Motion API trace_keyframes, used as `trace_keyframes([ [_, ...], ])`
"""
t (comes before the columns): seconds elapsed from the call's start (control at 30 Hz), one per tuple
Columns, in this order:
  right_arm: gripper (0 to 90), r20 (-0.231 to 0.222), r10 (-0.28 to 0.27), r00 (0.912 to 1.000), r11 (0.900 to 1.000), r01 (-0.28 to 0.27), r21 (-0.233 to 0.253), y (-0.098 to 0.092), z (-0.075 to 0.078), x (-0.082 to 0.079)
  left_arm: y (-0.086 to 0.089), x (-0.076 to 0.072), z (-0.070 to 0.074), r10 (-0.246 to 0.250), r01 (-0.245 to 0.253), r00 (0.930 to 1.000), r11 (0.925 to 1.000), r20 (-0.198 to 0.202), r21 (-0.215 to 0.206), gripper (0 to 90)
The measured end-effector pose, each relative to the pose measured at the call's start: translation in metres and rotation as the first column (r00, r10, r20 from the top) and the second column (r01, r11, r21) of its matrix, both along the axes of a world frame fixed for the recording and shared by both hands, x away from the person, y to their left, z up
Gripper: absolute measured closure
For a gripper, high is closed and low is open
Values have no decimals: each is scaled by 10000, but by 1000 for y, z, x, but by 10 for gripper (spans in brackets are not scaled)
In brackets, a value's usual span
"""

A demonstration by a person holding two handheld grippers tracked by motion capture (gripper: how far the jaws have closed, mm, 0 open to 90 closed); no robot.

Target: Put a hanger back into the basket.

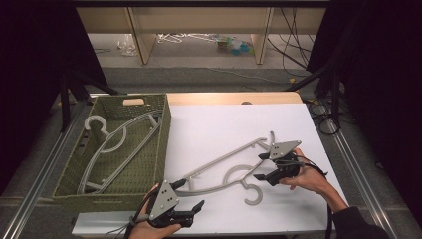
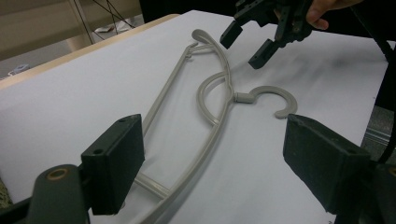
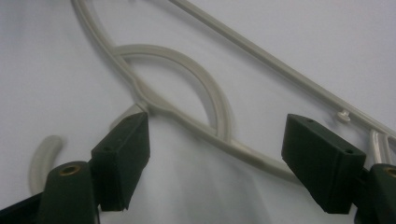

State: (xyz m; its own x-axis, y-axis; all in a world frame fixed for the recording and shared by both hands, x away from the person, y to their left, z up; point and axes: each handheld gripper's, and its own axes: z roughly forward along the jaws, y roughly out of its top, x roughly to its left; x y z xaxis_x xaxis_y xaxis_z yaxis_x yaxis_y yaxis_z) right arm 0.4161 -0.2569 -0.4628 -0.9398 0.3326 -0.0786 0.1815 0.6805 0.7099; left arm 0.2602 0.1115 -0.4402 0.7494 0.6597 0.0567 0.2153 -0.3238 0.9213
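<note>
One grey plastic hanger [image 1: 112, 149] lies in the green woven basket [image 1: 161, 149]; a second grey hanger [image 1: 226, 167] lies ungripped between wide-open left tongs [image 1: 191, 209] and right tongs [image 1: 263, 172].

Overhead light is even and bright on the white tabletop sheet [image 1: 224, 129]; surroundings go near-black. Soft shadows under the grey plastic coat hanger [image 1: 226, 167]. Both gripper views are soft w/ near jaws blurred, slight colour cast; no glare.
</note>
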Motion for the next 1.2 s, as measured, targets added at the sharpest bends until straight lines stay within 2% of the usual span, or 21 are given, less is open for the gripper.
trace_keyframes([
  [0.07,248,124,212,9997,9993,-208,-309,3,-1,6,0,0,-1,-20,20,10000,10000,-28,-20,208],
  [0.17,260,-65,305,9995,9993,-307,-217,3,-3,13,0,0,-1,-59,59,10000,10000,-23,54,210],
  [0.27,264,5,334,9994,9957,-332,-866,5,-6,19,-1,0,-3,-138,139,9998,9999,-166,43,210],
  [0.33,308,-64,511,9987,9952,-515,-831,7,-5,23,-1,0,-3,-140,142,9997,9999,-199,87,211],
  [0.43,321,-16,801,9968,9889,-796,-1254,11,-4,28,-1,1,-3,-206,209,9996,9997,-204,119,213],
  [0.53,339,-360,935,9950,9833,-980,-1533,13,-7,32,-1,0,-3,-212,216,9995,9996,-220,156,214],
  [0.6,391,-735,1016,9921,9768,-1135,-1818,12,-11,32,-1,0,-3,-220,223,9995,9996,-227,169,214],
  [0.67,432,-733,948,9928,9757,-1072,-1912,11,-10,31,0,1,-4,-250,254,9995,9995,-211,177,214],
  [0.73,472,-799,1175,9898,9668,-1325,-2186,12,-8,27,0,1,-4,-292,299,9994,9990,-211,320,214],
  [0.87,539,-945,1690,9811,9528,-1871,-2391,11,-6,19,-1,0,-4,-304,310,9992,9992,-269,233,219],
  [0.93,571,-996,2029,9741,9433,-2217,-2472,10,-6,15,-1,0,-4,-382,389,9989,9989,-271,276,220],
  [1.0,592,-1058,2257,9684,9383,-2453,-2436,10,-6,13,-1,-1,-4,-400,407,9989,9987,-232,306,222],
  [1.2,651,-1244,3088,9430,9101,-3309,-2494,8,-6,8,-1,0,-4,-467,477,9985,9983,-283,349,226],
])
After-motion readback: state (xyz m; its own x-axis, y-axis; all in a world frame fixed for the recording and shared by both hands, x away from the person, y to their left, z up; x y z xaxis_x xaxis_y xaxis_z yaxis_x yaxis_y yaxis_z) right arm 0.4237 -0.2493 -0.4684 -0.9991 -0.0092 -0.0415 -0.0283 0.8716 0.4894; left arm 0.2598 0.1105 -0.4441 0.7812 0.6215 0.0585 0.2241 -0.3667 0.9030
